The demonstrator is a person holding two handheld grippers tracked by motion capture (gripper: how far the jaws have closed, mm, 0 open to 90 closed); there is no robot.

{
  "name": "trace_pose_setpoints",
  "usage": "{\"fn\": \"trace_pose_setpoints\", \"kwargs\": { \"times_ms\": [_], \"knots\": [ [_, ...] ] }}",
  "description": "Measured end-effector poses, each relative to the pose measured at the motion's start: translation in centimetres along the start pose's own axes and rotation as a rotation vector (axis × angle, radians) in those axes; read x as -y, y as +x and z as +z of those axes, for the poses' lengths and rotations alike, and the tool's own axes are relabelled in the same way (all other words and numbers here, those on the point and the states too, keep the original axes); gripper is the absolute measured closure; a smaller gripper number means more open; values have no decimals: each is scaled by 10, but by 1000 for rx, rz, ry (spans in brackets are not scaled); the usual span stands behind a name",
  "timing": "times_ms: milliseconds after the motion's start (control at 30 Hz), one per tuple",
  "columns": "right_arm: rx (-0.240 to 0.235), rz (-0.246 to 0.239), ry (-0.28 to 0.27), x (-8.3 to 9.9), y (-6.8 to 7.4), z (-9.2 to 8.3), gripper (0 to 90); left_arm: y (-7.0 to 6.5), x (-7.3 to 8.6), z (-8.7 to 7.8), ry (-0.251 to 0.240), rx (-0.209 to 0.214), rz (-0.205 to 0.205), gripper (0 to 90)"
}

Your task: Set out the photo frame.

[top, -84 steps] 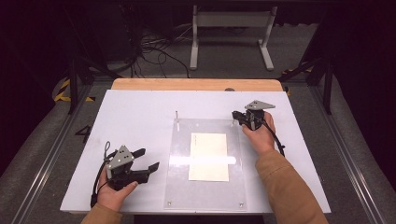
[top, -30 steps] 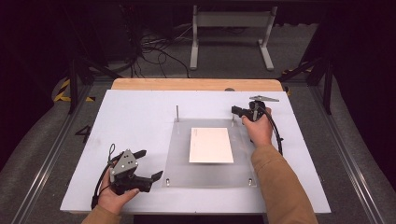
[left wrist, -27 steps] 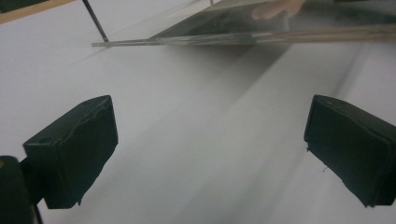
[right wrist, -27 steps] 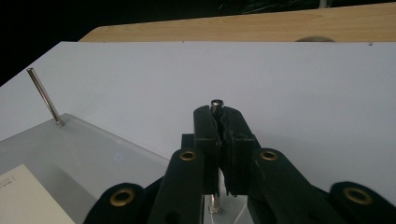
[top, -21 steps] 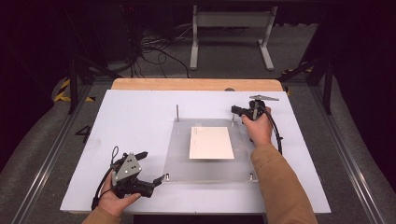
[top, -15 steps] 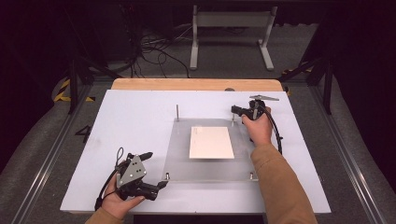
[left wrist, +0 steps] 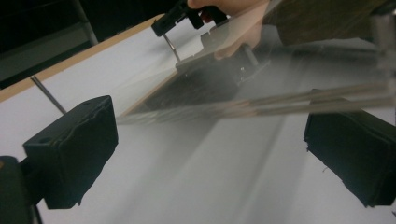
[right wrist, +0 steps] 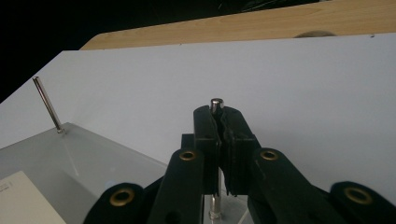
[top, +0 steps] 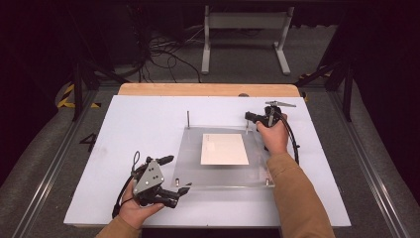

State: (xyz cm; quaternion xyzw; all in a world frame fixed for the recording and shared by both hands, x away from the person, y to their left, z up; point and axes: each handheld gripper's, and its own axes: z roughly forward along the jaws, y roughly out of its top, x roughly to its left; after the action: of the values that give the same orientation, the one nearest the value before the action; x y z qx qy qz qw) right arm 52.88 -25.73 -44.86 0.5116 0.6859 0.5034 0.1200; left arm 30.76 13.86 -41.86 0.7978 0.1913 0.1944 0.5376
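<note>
Since the earlier pictures, the left gripper (top: pixel 181 179) has slid along the near edge of the table toward the clear plastic plate (top: pixel 193 156), and its tips now sit at that plate's near left corner. Nearest the person, at the lower left of the high view, the left hand (top: pixel 132 210) holds this gripper low over the white table (top: pixel 124 124), with its jaws spread wide and nothing between them. In the left gripper view, the two black pads (left wrist: pixel 70 151) stand far apart, and the blurred edge of the plate (left wrist: pixel 299 100) runs across just beyond them, not touching either pad as far as can be told. Farther in, the plate lies flat in the middle of the table, with a white card (top: pixel 224 148) resting on its centre. Short metal pegs stand at the near corners of the plate, and one thin metal pin (top: pixel 188 119) rises upright at its far left corner. At the far right corner, the right gripper (top: pixel 248 117) is clenched on a second upright metal post (right wrist: pixel 215 105). In the right gripper view, the post's rounded top pokes out just above the closed jaws. The person's right hand (top: pixel 273 136) holds that gripper from behind. Beyond the white surface runs a strip of bare wood (top: pixel 208 89).
</note>
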Motion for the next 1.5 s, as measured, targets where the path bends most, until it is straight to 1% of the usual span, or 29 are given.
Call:
{"fn": "trace_pose_setpoints", "kwargs": {
  "times_ms": [33,133,167,200,267,367,400,433,500,533,567,600,633,700,767,933,1033,1133,1200,1233,1267,1333,1367,1433,1467,1500],
  "knots": [
    [1,1,-1,0,0,0,857,0,0,1,-9,10,0,56],
    [2,1,0,0,0,0,857,1,-1,4,-42,18,0,62],
    [2,1,-1,0,0,0,857,1,-1,5,-64,26,-10,68],
    [1,3,-1,0,0,0,857,2,-2,5,-72,29,-8,76],
    [2,4,-1,0,0,0,857,1,-2,6,-100,40,-17,88],
    [-1,10,-2,1,0,0,856,0,-4,8,-121,36,-1,115],
    [-3,12,-4,1,0,0,856,-1,-4,10,-136,27,9,126],
    [-3,12,-3,1,0,0,855,-1,-5,11,-139,24,15,144],
    [-8,11,-3,1,-1,0,855,-1,-6,13,-135,18,33,183],
    [-11,11,-4,1,-1,0,855,-2,-6,15,-135,24,45,251],
    [-11,11,-4,1,-1,0,855,-2,-6,15,-135,24,45,309],
    [-10,12,-4,1,-1,0,855,-2,-6,15,-138,34,53,309],
    [-10,15,-4,1,-1,0,854,-2,-6,15,-143,34,54,390],
    [-13,21,-7,1,-1,0,853,-2,-6,14,-138,31,66,423],
    [-14,20,-9,2,-1,0,853,-1,-6,14,-126,40,70,449],
    [-15,15,-12,2,-1,0,850,1,-7,13,-110,55,72,468],
    [-9,8,-7,1,0,0,848,1,-7,13,-106,56,75,469],
    [-29,11,13,-2,-1,-2,839,1,-7,13,-98,62,71,468],
    [-22,-3,19,-3,0,-4,827,0,-8,14,-98,63,71,468],
    [-17,-9,21,-3,0,-5,808,0,-9,15,-100,63,73,469],
    [-8,-12,20,-4,0,-6,766,0,-9,16,-99,66,71,472],
    [-8,-20,18,-5,1,-10,681,-1,-10,17,-102,69,72,477],
    [-6,-33,15,-6,1,-13,663,0,-11,17,-102,70,67,478],
    [-19,-54,11,-8,0,-23,636,1,-13,17,-108,70,63,480],
    [-30,-61,-4,-8,-1,-28,619,2,-14,17,-109,71,67,480],
    [-45,-68,-24,-9,-1,-36,598,2,-15,17,-111,69,61,480]
  ]
}}
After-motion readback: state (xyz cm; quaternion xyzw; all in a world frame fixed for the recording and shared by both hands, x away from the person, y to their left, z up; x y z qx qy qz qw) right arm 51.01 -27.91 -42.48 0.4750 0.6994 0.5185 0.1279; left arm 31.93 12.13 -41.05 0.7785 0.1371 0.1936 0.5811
